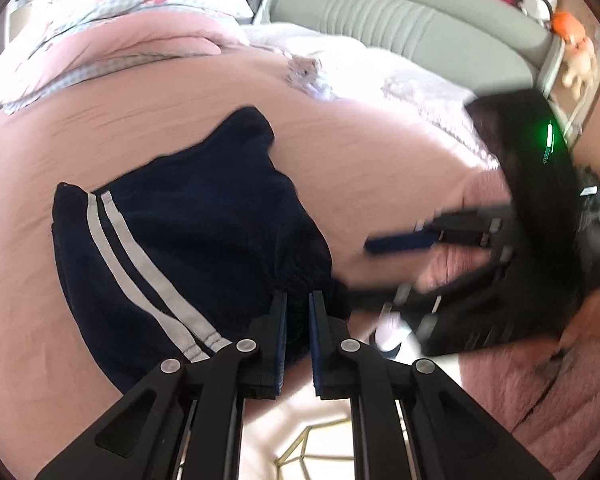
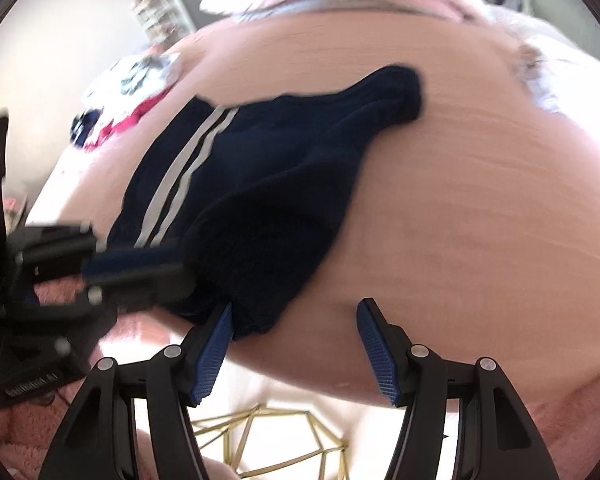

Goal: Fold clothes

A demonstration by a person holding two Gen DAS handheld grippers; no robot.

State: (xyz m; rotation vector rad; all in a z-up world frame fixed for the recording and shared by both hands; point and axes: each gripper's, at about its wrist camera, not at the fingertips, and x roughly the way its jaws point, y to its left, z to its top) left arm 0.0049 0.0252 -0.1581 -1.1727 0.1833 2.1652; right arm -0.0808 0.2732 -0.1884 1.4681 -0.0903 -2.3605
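A pair of navy shorts (image 1: 188, 216) with two white side stripes lies crumpled on the pink bed sheet (image 1: 360, 148). My left gripper (image 1: 298, 300) is closed to a narrow gap on the shorts' near edge at the waistband. It also shows in the right wrist view (image 2: 180, 268), gripping the dark cloth. My right gripper (image 2: 294, 308) is open wide just off the shorts' (image 2: 268, 184) near right corner, its left finger touching the cloth. In the left wrist view it (image 1: 384, 268) is blurred, to the right of the shorts.
Folded pink and patterned quilts (image 1: 112, 36) lie at the far side of the bed. A grey padded headboard (image 1: 400, 12) stands at the back right. White and red clothes (image 2: 128, 92) lie at the far left. A fluffy pink rug (image 1: 540, 392) lies below the bed edge.
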